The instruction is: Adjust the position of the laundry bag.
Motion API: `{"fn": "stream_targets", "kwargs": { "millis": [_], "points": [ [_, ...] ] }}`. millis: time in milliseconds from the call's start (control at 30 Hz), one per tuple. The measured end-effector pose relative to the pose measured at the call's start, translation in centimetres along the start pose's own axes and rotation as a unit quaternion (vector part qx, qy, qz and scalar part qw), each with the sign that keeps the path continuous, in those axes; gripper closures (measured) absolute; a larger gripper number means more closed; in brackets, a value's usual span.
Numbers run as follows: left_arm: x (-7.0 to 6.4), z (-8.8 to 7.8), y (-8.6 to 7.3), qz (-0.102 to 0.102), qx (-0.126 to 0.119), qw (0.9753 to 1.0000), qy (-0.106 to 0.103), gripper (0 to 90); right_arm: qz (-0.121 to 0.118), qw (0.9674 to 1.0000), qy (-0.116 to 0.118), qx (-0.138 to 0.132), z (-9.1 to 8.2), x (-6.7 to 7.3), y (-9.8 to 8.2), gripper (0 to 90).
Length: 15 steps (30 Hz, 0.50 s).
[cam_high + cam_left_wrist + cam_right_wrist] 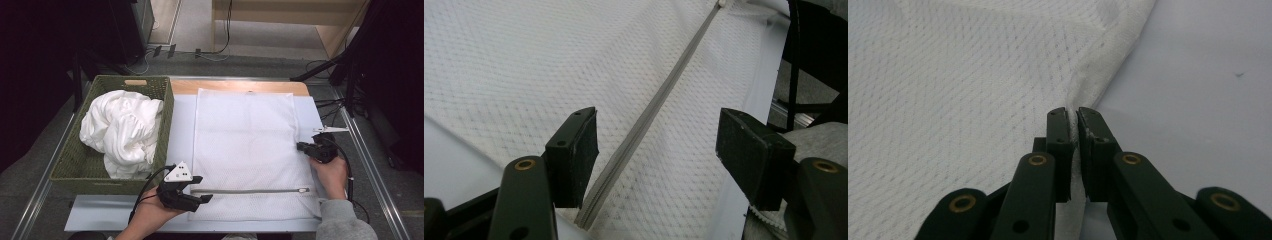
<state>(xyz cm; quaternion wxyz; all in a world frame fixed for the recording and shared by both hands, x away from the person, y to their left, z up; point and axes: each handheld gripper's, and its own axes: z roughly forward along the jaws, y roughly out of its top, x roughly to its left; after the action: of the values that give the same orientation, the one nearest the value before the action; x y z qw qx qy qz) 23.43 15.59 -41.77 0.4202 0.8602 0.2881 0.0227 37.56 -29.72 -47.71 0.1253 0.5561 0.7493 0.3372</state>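
A white mesh laundry bag (245, 145) lies flat on the table, with a grey zipper (250, 190) running across its near end. My left gripper (202, 189) stands open at the zipper's left end. In the left gripper view the zipper (644, 125) passes between the spread jaws (656, 150) without touching the pads. My right gripper (301, 146) is at the bag's right edge. In the right gripper view its jaws (1073, 125) stand almost together, pinching a puckered fold of the mesh bag (973, 75) at its edge.
A green woven basket (165, 115) at the left holds a crumpled white cloth (122, 130). The bag rests on a pale blue mat (182, 120) covering the table. The zipper pull (303, 190) lies at the right end. Cables and stands surround the table.
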Motion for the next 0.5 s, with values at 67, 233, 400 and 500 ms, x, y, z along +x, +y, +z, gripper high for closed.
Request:
{"fn": "stream_targets", "kwargs": {
  "millis": [67, 233, 400, 500],
  "points": [
    [0.1, -0.1, 0.1, -0.001, 0.005, 1.0000, 0.002, 33.6, 0.003, 1.0000, -0.001, -0.001, 0.0, 0.0, 0.0, 77.2],
    [0.2, 0.0, 0.0, 0.001, 0.005, 1.0000, -0.001, 33.6, 0.012, 0.9999, 0.000, -0.011, -0.3, -0.3, 0.1, 66.0],
    [-0.1, -0.3, -0.2, 0.006, 0.014, 0.9999, 0.003, 33.6, 0.033, 0.9986, 0.015, -0.039, -1.1, -0.4, 0.3, 51.8],
    [-0.3, -0.2, -0.1, 0.010, 0.015, 0.9998, 0.003, 33.6, 0.025, 0.9977, 0.025, -0.057, -2.3, 0.1, 0.4, 52.4]
  ]
}}
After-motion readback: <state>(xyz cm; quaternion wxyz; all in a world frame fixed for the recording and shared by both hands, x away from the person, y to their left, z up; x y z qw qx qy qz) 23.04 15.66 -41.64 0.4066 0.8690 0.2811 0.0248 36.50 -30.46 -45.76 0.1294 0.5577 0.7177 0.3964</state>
